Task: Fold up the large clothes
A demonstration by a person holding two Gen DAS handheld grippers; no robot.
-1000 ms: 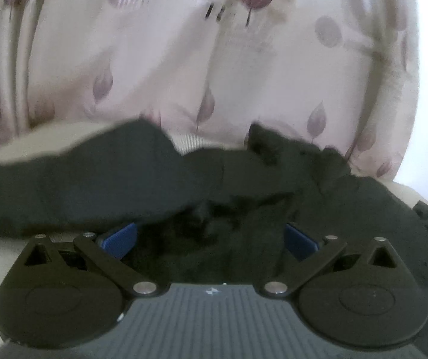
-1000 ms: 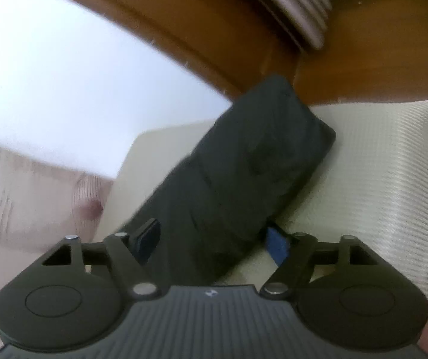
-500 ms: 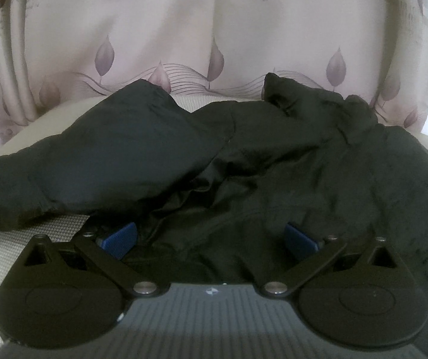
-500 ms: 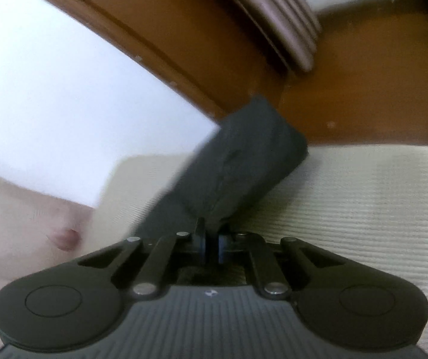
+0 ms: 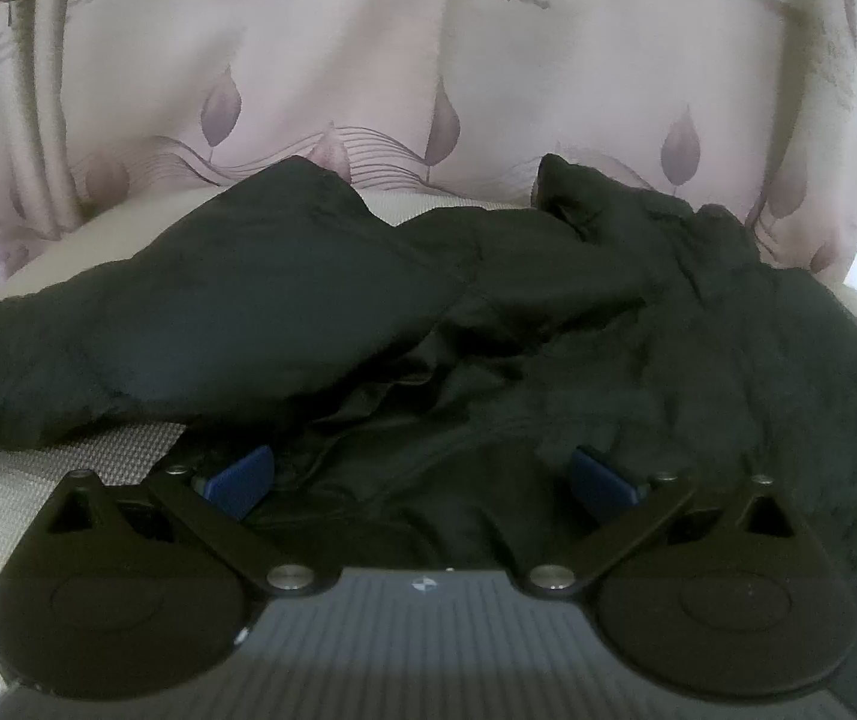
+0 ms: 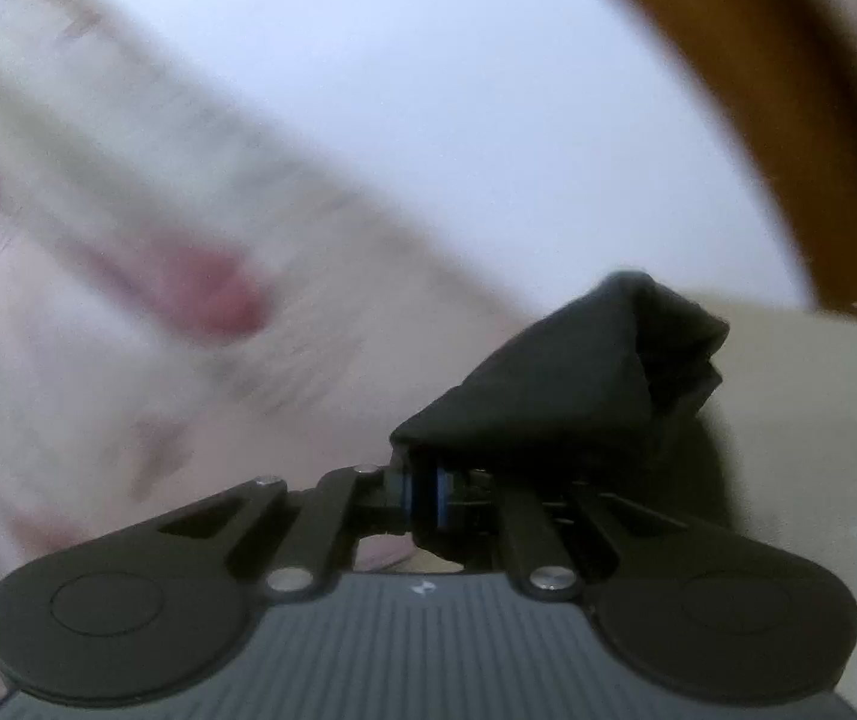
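Note:
A large black jacket (image 5: pixel 488 324) lies crumpled on a beige woven cushion (image 5: pixel 20 480), one sleeve (image 5: pixel 206 312) stretching to the left. My left gripper (image 5: pixel 422 474) hovers just over the jacket's near part with its blue pads (image 5: pixel 239 474) wide apart and nothing pinched between them. In the right wrist view my right gripper (image 6: pixel 422 495) is shut on the end of the jacket's other black sleeve (image 6: pixel 578 384), which hangs lifted above the cushion (image 6: pixel 800 396). That view is motion-blurred.
A pink curtain with leaf prints (image 5: pixel 428 72) hangs right behind the cushion. A white wall (image 6: pixel 428 90) and a brown wooden frame (image 6: pixel 788 108) show in the right wrist view.
My right gripper closed on the sleeve end, then swung up and away with it, rolling as it went. The left view tilted down a little, then held still.

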